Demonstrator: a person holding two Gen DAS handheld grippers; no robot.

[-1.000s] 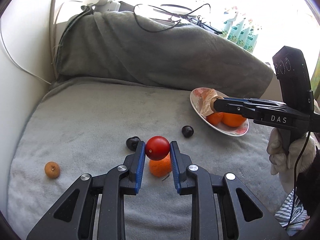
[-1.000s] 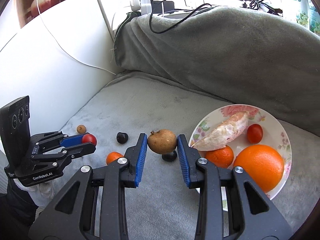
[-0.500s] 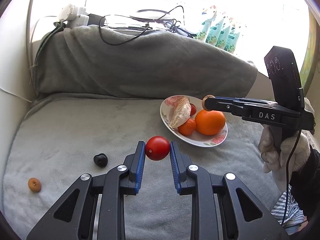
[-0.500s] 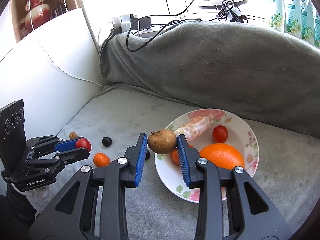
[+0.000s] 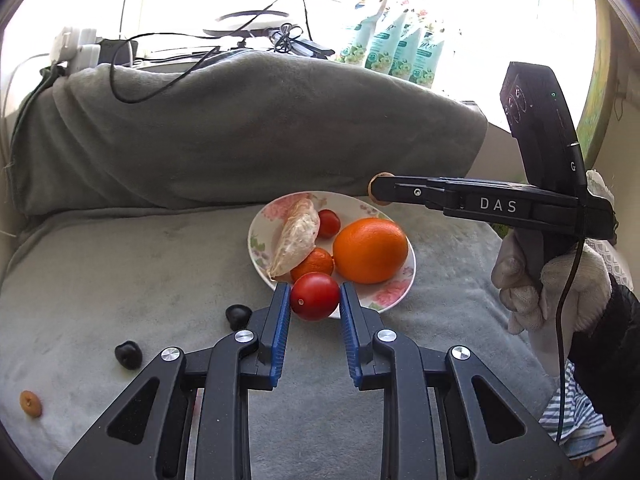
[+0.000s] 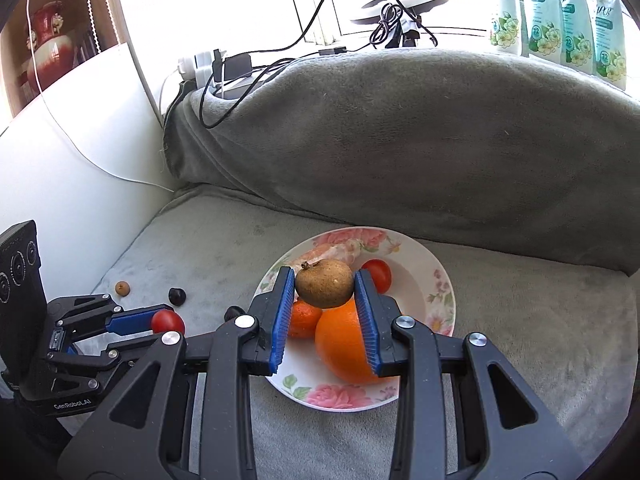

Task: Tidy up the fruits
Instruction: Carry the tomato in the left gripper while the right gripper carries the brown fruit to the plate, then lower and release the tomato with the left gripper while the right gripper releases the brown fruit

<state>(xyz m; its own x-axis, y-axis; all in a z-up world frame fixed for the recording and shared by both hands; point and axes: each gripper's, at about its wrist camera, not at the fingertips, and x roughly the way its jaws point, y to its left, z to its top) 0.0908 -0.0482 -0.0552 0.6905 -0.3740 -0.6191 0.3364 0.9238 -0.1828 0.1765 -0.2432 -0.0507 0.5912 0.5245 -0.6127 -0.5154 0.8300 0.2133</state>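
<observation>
Grey blanket (image 5: 140,280) underneath; nearest, left gripper (image 5: 315,300) clamped on red tomato (image 5: 315,296), just short of floral plate (image 6: 436,280) rim. Farther, right gripper (image 6: 325,286) pinching brown fruit (image 6: 325,283) directly above plate (nearer to release). Dark fruits (image 5: 128,355) loose, left.

A glossy floral plate (image 5: 394,294) sits on matt, fuzzy grey cloth (image 5: 120,264).

Red tomato (image 5: 315,296) and brown fruit (image 6: 324,283) held above floral plate (image 6: 436,280).
</observation>
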